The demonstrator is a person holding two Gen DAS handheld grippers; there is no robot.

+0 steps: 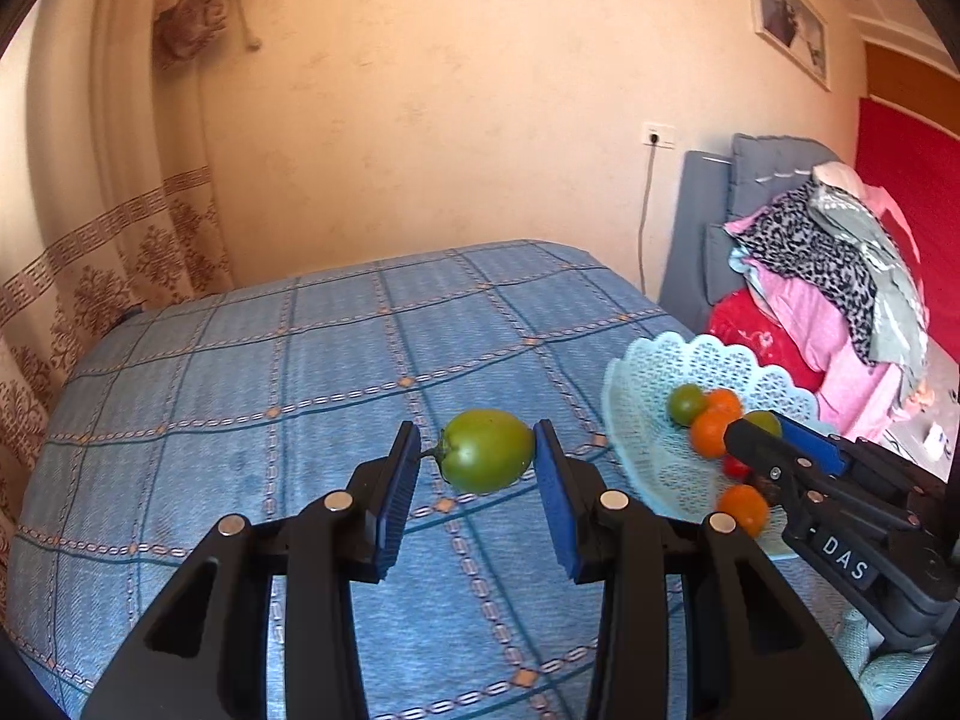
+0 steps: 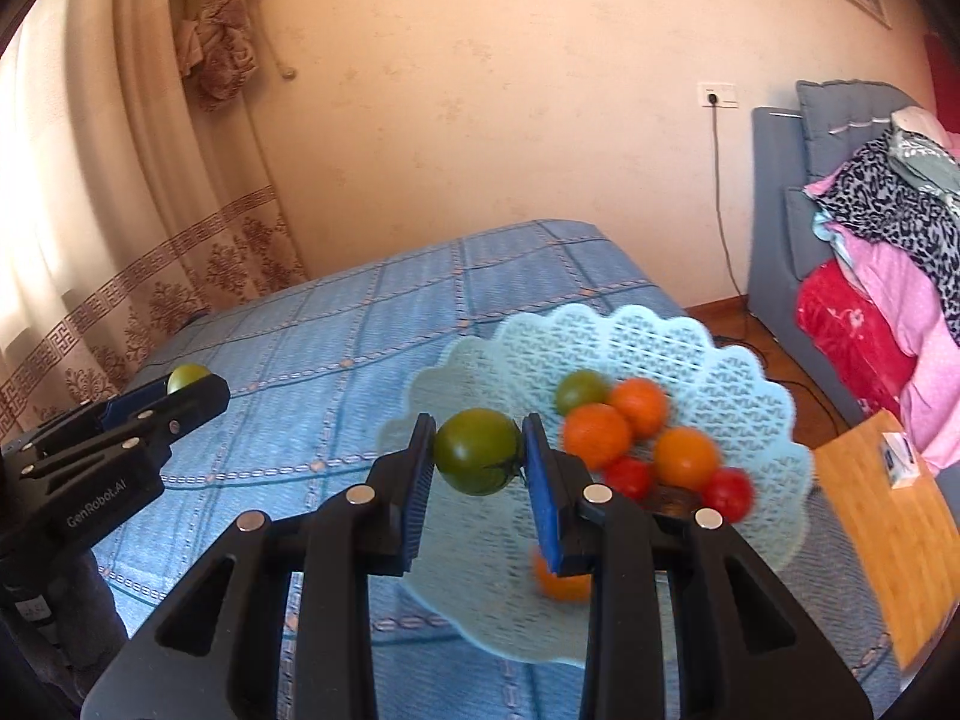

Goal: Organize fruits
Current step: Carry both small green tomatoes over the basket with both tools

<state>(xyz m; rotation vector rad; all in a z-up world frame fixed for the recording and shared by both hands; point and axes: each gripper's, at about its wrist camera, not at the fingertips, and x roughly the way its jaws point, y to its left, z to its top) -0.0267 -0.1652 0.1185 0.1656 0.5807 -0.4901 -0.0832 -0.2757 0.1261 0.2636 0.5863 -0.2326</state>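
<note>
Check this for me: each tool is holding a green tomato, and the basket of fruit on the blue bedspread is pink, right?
Not quite: the basket is pale blue, not pink, as the right wrist view shows. The rest stands: the left tool holds a green tomato, the right tool holds another green tomato, and the basket sits on the blue bedspread.

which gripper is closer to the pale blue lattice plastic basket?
Right. The right gripper hangs over the pale blue lattice plastic basket; the left gripper is beside it, above the blue checked bedspread.
</note>
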